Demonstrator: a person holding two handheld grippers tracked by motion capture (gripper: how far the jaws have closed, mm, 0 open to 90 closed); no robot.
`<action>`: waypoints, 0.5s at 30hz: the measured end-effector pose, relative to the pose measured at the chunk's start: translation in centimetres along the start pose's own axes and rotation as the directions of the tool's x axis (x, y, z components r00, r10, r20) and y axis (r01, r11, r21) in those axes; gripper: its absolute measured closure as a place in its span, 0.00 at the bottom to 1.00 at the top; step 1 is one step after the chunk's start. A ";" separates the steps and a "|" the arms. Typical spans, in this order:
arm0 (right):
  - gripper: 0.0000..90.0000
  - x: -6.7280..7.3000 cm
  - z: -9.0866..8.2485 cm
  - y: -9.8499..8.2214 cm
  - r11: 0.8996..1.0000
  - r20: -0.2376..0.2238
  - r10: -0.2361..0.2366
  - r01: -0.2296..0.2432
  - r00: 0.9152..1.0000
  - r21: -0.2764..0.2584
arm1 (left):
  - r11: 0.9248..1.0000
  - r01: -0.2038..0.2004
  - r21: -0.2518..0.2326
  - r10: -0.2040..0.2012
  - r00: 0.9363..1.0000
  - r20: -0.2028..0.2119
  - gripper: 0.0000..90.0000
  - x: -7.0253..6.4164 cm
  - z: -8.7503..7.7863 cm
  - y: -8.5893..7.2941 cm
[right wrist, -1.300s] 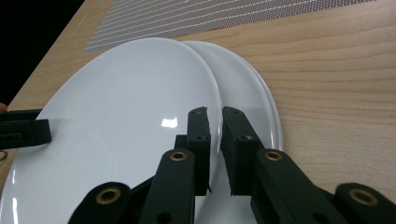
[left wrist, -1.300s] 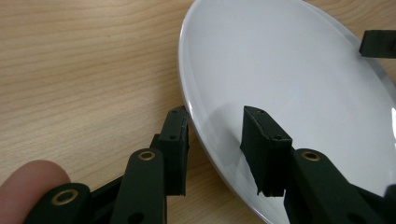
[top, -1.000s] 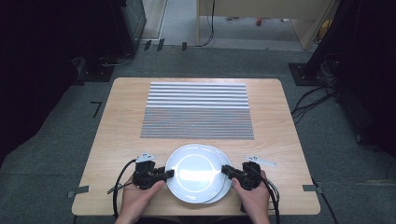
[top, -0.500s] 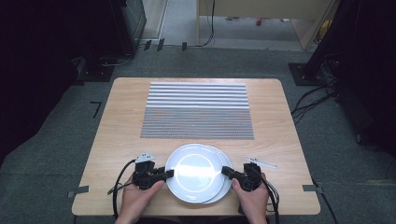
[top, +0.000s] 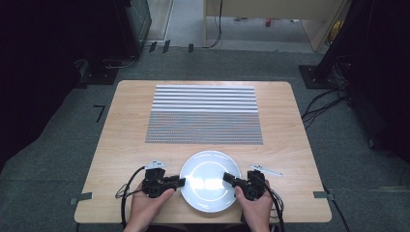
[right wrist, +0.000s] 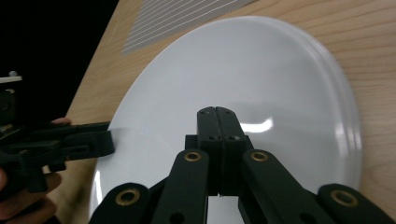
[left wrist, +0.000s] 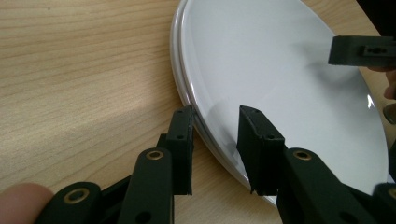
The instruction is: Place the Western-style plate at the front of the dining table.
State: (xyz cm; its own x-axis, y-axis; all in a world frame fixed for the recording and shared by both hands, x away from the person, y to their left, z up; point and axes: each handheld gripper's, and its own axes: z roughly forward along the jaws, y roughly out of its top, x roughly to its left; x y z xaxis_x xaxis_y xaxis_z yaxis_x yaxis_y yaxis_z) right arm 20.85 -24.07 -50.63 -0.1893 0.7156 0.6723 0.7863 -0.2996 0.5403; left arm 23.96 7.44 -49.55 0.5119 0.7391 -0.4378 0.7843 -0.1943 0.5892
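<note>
Both hands come in from the near edge, each wrapped around a gripper with jaws pointing inward toward the other. The left gripper [top: 180, 182] has its jaws parted by a narrow gap, one finger [left wrist: 182, 149] low and the other raised. The right gripper [top: 227, 178] has just been closing, and its jaws now meet flush, pads pressed together with nothing between them.
</note>
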 end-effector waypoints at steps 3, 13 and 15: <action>0.96 -0.4 -1.0 0.5 0.999 -0.009 0.011 -0.012 1.000 -0.046 | 1.000 0.008 -0.013 -0.008 1.000 -0.004 0.71 0.4 -0.4 0.0; 0.93 -2.8 -3.5 2.7 1.000 0.118 -0.010 0.013 0.993 -0.023 | 1.000 0.006 -0.021 -0.007 1.000 -0.010 0.74 0.5 -0.6 0.1; 0.93 -2.9 -3.4 2.7 1.000 0.128 -0.008 0.010 0.992 -0.012 | 1.000 0.007 -0.021 -0.007 1.000 -0.012 0.74 0.5 -0.6 0.1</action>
State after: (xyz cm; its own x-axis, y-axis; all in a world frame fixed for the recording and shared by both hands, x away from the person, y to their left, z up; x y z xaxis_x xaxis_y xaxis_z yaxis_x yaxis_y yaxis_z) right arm 21.48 -29.08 -49.40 -0.1191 0.7929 0.5976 0.7772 -0.3001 0.5531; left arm 24.10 8.20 -49.26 0.5022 0.7479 -0.4341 0.7802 -0.1754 0.6004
